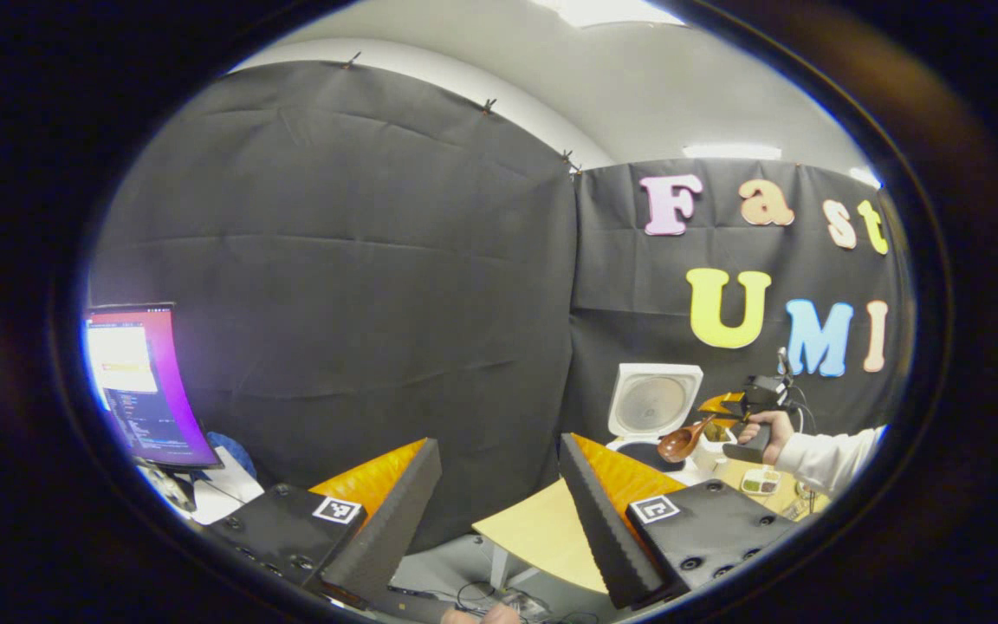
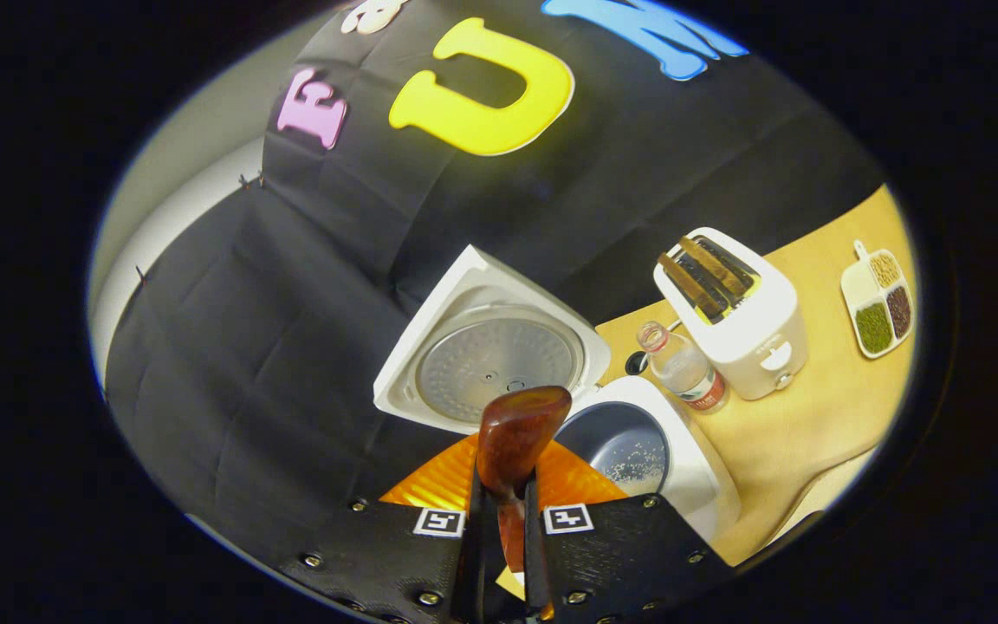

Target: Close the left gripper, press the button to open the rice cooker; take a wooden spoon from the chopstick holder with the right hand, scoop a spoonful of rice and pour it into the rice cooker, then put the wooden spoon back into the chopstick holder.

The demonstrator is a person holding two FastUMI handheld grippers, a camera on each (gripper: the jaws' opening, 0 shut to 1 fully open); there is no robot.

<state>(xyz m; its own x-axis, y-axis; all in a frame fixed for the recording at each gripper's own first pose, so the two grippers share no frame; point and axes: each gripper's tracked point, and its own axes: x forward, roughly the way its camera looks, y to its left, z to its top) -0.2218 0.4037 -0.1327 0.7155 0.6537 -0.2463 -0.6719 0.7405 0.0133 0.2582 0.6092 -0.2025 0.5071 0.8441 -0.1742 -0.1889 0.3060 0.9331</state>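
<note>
In the right gripper view my right gripper (image 2: 503, 520) is shut on the handle of a wooden spoon (image 2: 516, 438), whose bowl sticks up in front of the camera. Behind it the white rice cooker (image 2: 690, 464) stands with its lid (image 2: 490, 347) raised, and white rice grains lie in its dark inner pot (image 2: 625, 446). In the left gripper view my left gripper (image 1: 499, 511) is open, held off the table's left corner and facing the booth wall. That view also has the right gripper (image 1: 746, 407), a hand on it, holding the wooden spoon (image 1: 681, 442) near the open rice cooker (image 1: 651, 403).
On the wooden table (image 2: 811, 425) a white toaster (image 2: 737, 316) with two slices stands right of the cooker, a small plastic bottle (image 2: 681, 364) between them. A divided dish (image 2: 880, 299) of grains lies farther right. A monitor (image 1: 139, 386) glows at the left.
</note>
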